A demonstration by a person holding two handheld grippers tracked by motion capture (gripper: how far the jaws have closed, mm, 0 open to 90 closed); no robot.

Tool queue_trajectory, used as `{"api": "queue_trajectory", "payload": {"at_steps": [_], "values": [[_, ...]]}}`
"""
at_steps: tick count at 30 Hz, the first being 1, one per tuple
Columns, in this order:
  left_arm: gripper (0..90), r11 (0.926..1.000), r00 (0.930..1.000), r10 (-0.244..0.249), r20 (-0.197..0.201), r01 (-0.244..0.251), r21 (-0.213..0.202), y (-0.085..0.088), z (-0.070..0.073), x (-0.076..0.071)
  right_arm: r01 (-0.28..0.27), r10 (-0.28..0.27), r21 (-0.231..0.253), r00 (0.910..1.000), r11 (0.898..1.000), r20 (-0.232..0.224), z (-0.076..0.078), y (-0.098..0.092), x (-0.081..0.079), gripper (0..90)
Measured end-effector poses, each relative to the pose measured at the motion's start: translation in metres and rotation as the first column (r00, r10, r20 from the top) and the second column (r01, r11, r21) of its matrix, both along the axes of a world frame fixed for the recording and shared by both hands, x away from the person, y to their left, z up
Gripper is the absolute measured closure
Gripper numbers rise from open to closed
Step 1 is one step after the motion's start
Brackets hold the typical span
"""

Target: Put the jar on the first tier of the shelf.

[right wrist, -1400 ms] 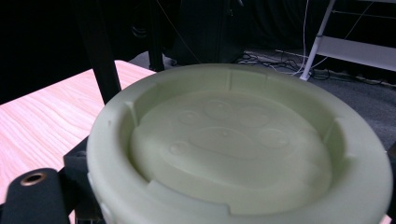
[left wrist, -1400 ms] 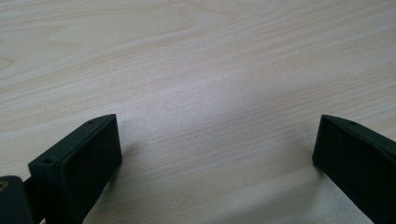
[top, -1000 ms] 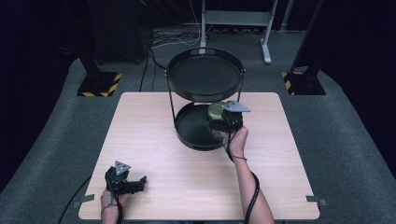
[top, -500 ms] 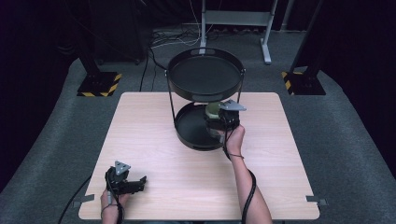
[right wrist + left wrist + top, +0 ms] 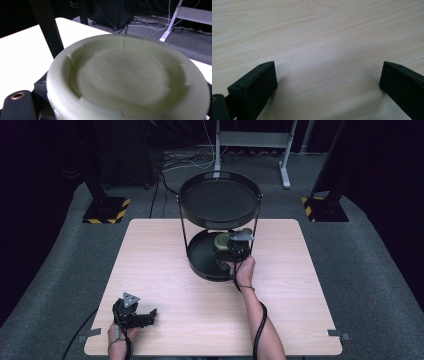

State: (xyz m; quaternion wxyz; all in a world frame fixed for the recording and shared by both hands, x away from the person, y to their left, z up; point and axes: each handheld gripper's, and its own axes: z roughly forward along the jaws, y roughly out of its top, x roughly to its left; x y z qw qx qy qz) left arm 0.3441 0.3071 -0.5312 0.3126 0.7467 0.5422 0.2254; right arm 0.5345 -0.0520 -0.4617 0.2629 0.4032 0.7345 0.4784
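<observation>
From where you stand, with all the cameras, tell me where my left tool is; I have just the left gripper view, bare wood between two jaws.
Observer: The left tool lies at the near left corner of the wooden table, jaws wide apart, gripping nothing.
Operator: Report the other hand.
Observer: The right tool reaches into the lower tray of a black two-tier stand.
Operator: Say what it carries.
Observer: A round pale green dish with a paw print pressed into it sits at its jaws; whether they clamp it, I cannot tell.
</observation>
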Motion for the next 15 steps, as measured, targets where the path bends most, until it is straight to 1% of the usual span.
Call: {"api": "queue_trajectory", "payload": {"at_steps": [1, 2, 3, 6, 8, 10, 12, 15], "values": [[1.1, 1.0, 1.0, -0.001, 0.0, 0.001, 0.001, 0.0, 0.0, 0.0, 0.0, 0.0, 0.001, 1.0, 1.0, -0.001, -0.0028, 0.0008, 0.0008, 11.1], [1.2, 1.0, 1.0, 0.0, 0.0, 0.0, 0.0, 0.0, 0.0, 0.0, -0.002, 0.001, 0.012, 0.9999, 1.0, 0.012, -0.0046, 0.0009, 0.0005, 11.0], [1.2, 1.0, 1.0, 0.0, 0.0, 0.0, 0.0, 0.0, 0.0, 0.0, -0.003, 0.003, 0.018, 0.9999, 1.0, 0.013, -0.0053, 0.001, 0.0007, 11.1], [1.2, 1.0, 1.0, 0.0, 0.001, 0.0, 0.0, 0.0, 0.0, 0.0, -0.006, 0.006, 0.019, 0.9997, 1.0, 0.025, -0.0066, 0.0017, 0.0003, 11.0], [1.2, 1.0, 1.0, -0.001, 0.0, 0.001, 0.001, 0.0, 0.0, -0.0001, -0.01, 0.009, 0.023, 0.9991, 1.0, 0.042, -0.0086, 0.0005, -0.0014, 11.0], [1.2, 1.0, 1.0, -0.001, 0.001, 0.001, 0.001, -0.0001, 0.0, -0.0001, -0.013, 0.011, 0.039, 0.9988, 0.999, 0.047, -0.0112, -0.0023, -0.0029, 11.0], [1.2, 1.0, 1.0, -0.001, 0.001, 0.001, 0.001, -0.0001, 0.0, 0.0, -0.022, 0.02, 0.034, 0.9982, 0.999, 0.056, -0.0124, -0.0036, -0.0046, 11.0], [1.3, 1.0, 1.0, -0.001, 0.001, 0.001, 0.001, -0.0001, 0.0, -0.0001, -0.023, 0.022, 0.024, 0.9989, 0.999, 0.041, -0.0105, -0.0032, -0.0044, 10.9]]}}
